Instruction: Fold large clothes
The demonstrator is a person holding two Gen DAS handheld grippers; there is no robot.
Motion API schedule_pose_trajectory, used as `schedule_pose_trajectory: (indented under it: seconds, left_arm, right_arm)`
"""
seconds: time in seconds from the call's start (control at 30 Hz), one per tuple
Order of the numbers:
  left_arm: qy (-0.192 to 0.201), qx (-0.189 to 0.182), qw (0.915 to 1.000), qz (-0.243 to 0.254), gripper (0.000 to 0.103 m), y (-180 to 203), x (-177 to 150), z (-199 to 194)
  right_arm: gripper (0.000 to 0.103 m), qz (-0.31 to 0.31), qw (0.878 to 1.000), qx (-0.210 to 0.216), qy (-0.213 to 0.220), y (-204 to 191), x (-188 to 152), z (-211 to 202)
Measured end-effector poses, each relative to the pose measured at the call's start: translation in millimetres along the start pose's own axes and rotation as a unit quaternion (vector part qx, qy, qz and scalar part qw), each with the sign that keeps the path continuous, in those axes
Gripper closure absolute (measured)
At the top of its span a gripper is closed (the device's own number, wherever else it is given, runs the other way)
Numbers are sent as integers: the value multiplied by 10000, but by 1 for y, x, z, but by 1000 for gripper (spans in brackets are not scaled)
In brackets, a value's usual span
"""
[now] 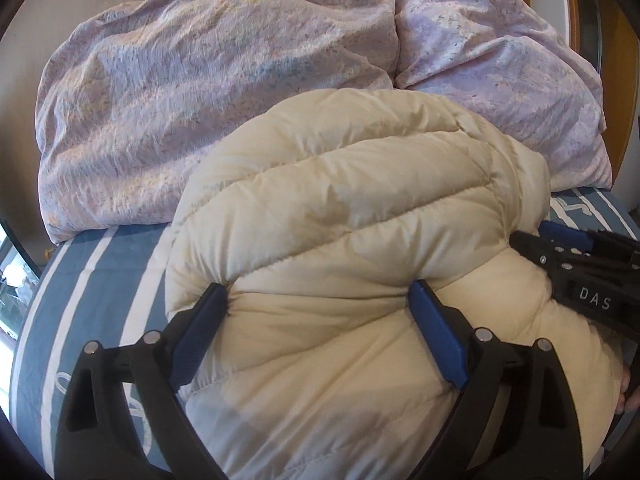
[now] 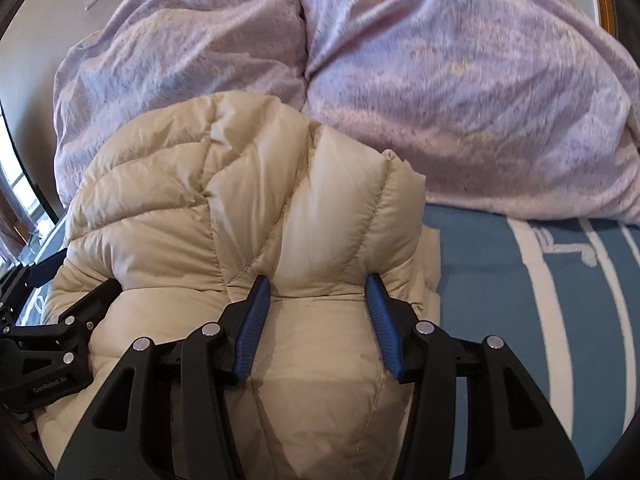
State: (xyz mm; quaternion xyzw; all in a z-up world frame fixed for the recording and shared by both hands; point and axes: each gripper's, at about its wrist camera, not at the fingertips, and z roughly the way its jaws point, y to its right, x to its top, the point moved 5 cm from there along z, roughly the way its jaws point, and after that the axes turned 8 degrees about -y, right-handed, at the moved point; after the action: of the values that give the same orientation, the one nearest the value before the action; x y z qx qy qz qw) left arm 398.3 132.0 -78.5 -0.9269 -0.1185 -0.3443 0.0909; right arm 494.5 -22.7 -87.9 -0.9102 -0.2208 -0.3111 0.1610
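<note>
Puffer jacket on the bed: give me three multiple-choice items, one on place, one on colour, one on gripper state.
1. Where does the puffer jacket lie?
A. on the blue striped sheet, in front of the lilac duvet
B. on a wooden floor
C. on a hanger

2. What colour is the jacket?
A. black
B. red
C. cream

3. How does the right gripper stand?
A. far from the jacket
B. pads pressing into a fold of the jacket
C. closed on the duvet

Answers: 1 A, the sheet shows beside it and the duvet behind it. 2 C, the quilted fabric is cream in both views. 3 B, the fabric puckers at both blue pads.
</note>
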Motion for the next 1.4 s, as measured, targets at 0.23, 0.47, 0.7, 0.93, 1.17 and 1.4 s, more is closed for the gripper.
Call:
schedule_pose_trajectory:
  seconds: [0.23, 0.47, 0.7, 0.93, 1.17, 1.4]
  left_arm:
    - [153, 51, 9999, 28, 8, 1, -4, 6]
    - [234, 156, 9996, 104, 6, 2, -6, 8]
    - [126, 185, 9997, 51, 2, 0, -6, 13]
    - [36, 108, 9999, 13, 2, -1, -6, 17]
    - [130, 138, 9998, -44, 2, -3, -7, 14]
    - [112, 145, 9991, -384, 2, -19, -25, -21]
  right_arm:
    - [51, 53, 10000, -59, 23, 0, -7, 6]
    - [51, -5, 9996, -258, 99, 0, -10, 4]
    - [49, -21, 9995, -297, 59, -2, -8, 7]
    - [48, -40, 9993, -360, 30, -4, -7, 11]
    - [12, 260, 9982, -544, 28, 10, -6, 4]
    - [4, 310, 9988, -359, 148, 17, -25, -42]
